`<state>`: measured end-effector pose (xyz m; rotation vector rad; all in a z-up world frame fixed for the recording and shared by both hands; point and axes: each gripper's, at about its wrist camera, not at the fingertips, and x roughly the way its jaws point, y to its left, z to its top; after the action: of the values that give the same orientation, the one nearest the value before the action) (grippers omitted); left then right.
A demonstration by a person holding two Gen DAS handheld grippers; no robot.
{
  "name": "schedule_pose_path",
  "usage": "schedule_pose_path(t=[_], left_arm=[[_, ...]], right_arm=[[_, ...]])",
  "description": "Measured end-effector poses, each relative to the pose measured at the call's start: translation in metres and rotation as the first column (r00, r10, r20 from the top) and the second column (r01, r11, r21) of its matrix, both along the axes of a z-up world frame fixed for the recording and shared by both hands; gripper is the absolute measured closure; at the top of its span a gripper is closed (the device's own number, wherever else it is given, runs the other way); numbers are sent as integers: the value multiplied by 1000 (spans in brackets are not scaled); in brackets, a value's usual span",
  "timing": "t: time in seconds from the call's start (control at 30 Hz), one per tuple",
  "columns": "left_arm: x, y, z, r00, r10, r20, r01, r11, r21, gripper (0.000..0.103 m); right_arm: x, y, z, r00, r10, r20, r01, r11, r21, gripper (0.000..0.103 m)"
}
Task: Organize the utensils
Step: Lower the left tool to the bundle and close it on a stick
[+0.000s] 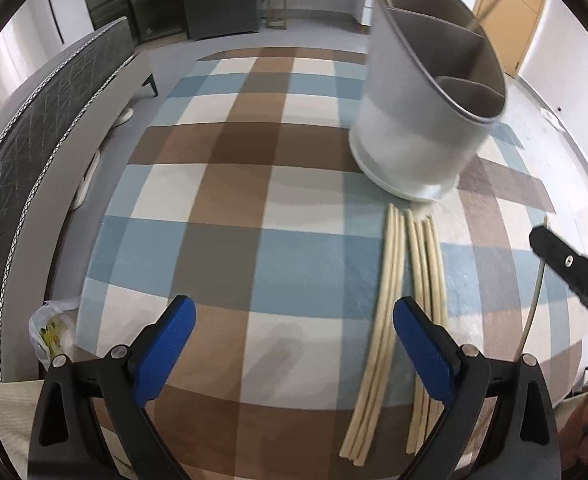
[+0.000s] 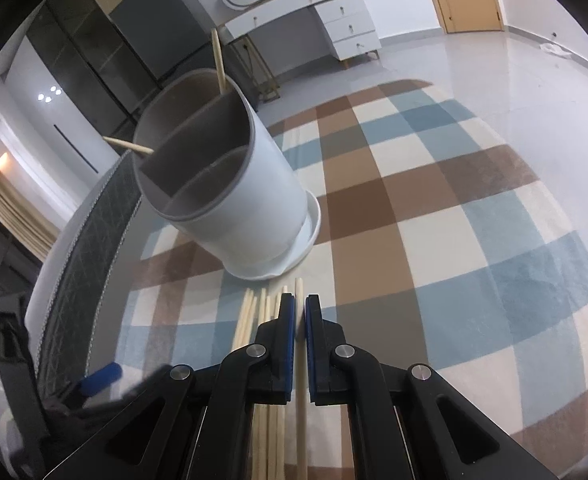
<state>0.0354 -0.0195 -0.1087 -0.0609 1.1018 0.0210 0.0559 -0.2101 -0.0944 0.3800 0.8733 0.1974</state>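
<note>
Plainly, the right tongs (image 2: 300,312) pinch one pale wooden chopstick (image 2: 299,292) just short of the grey divided cylindrical utensil holder (image 2: 230,184), left tongs (image 1: 294,332) spread beside the remaining loose chopsticks (image 1: 390,280); its long free end might catch the rim and slip

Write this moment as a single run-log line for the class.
left gripper: open, empty | right gripper: shut on one chopstick | loose chopsticks on rug | holder: two chopsticks inside
</note>
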Motion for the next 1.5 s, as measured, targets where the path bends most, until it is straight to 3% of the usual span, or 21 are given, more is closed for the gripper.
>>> schedule_pose_path(t=[0.83,0.9,1.07,1.3,1.4,1.5], left_arm=[[11,-31,-30,979,-154,-133,153,988,-21,6],[14,-31,-31,982,-142,-124,145,989,21,6],[21,-24,-29,986,-113,-126,110,994,-26,7],[29,-20,-34,986,-93,-140,100,994,49,9],[30,-19,-37,984,-97,-152,102,994,27,9],[30,-19,-35,985,-91,-144,101,993,60,9]], right_arm=[[15,-60,-11,994,-111,-8,111,974,198,99],[18,-64,-13,992,-127,-20,128,965,228,99],[23,-64,-10,992,-123,-11,121,960,252,99],[26,-62,-5,994,-113,9,107,962,252,99],[27,-60,-4,994,-109,14,102,964,247,98],[27,-59,-2,994,-107,19,99,964,245,98]])
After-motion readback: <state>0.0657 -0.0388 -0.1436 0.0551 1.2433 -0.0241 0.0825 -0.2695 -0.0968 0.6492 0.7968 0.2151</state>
